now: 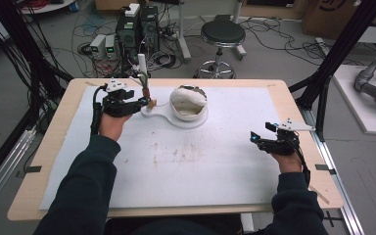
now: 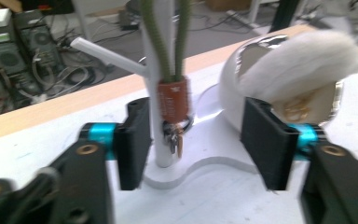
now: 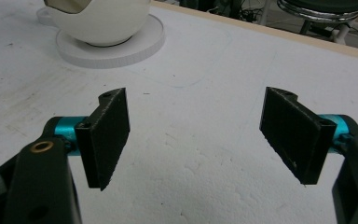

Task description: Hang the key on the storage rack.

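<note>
A white foam sheet (image 1: 191,171) covers the wooden table. At its far left, the left gripper (image 2: 193,140) stands with jaws spread around the white branched post (image 2: 161,93), where a green cord with a brown leather tab and keys (image 2: 173,100) hangs, untouched by the pads. The right gripper (image 3: 196,135) hovers spread and empty near the right edge.

Even, soft overhead light keeps the white counter (image 1: 186,166) bright with only faint shadows and no hard glare. The left gripper view is smeared and soft throughout, while the right gripper view stays fairly sharp; the high view is grainy.
</note>
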`<state>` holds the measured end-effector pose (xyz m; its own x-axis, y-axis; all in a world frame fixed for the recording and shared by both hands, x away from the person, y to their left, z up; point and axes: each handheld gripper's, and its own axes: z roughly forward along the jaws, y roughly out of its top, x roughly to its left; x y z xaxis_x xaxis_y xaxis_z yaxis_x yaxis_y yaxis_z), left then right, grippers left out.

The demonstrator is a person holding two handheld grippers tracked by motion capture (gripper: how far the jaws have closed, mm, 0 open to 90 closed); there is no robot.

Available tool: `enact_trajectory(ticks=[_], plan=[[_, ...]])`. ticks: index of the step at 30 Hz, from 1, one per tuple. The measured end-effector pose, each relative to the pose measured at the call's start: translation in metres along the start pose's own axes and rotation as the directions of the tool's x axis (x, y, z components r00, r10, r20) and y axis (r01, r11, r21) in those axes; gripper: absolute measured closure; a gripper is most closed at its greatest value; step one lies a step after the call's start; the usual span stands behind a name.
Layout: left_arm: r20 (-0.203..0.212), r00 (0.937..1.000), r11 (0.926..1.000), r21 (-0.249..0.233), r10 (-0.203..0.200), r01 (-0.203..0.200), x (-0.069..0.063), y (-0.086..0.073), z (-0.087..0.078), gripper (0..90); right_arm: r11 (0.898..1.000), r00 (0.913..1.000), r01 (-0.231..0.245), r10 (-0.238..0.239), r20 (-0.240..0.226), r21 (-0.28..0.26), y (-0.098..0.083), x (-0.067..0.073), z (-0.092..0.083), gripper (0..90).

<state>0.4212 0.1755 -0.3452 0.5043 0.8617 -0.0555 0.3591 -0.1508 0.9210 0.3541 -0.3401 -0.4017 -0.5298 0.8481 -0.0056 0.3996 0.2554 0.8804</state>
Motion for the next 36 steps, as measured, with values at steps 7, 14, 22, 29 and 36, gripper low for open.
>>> enact_trajectory(ticks=[7,14,22,29,36], plan=[[0.097,0.9941,0.9922,-0.110,-0.047,0.058,0.009,-0.027,-0.028,19.8,1.000,0.9997,-0.005,0.005,-0.025,0.001,0.000,0.001,0.000,24.4],[0.143,0.9897,0.9727,-0.229,-0.002,0.035,0.014,-0.061,-0.058,19.9,1.000,0.9990,0.005,-0.005,-0.045,0.006,0.000,0.004,0.002,23.5],[0.113,0.9930,0.9819,-0.182,-0.033,0.053,0.016,-0.083,-0.060,18.2,1.000,0.9991,0.008,-0.008,-0.042,-0.002,0.002,0.005,0.000,21.7],[0.092,0.9957,0.9839,-0.178,0.000,0.017,0.010,-0.087,-0.056,18.2,1.000,0.9981,0.029,-0.029,-0.054,0.010,0.001,0.011,-0.005,21.6],[0.106,0.9942,0.9839,-0.179,0.015,0.004,0.006,-0.090,-0.056,18.3,0.999,0.9980,0.032,-0.031,-0.055,0.021,-0.001,0.014,-0.007,21.5]])
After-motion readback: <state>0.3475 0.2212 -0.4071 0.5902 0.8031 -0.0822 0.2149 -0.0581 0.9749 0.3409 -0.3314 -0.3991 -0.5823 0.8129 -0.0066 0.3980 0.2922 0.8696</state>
